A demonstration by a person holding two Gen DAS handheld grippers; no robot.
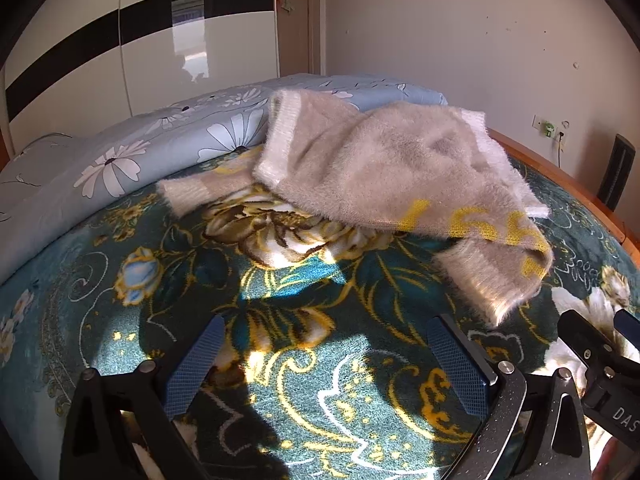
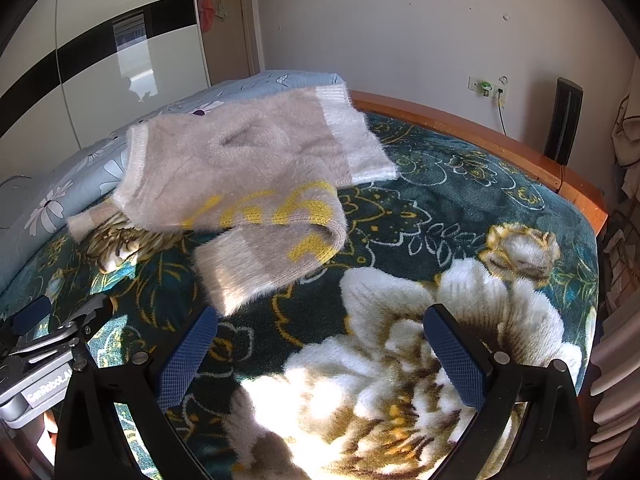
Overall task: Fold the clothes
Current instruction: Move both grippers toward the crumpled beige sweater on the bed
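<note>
On the bed's floral blanket (image 2: 460, 208), just ahead of us, the fuzzy beige sweater (image 1: 372, 168) lies rumpled, one sleeve doubled across its front and its white hem toward the far edge. Both the left hand-held gripper (image 1: 332, 364) and the right hand-held gripper (image 2: 320, 356) stand wide and hold nothing. We judge the knit light, limp and stretchy, so a ribbed cuff or hem should give the firmest hold.

Below your grippers spreads a plush dark-teal blanket with gold and white flowers (image 1: 320, 392). Ahead to the left lies a pale-blue daisy-print quilt (image 1: 132, 148); beyond it stands a glossy white wardrobe with a black stripe (image 1: 80, 48).
</note>
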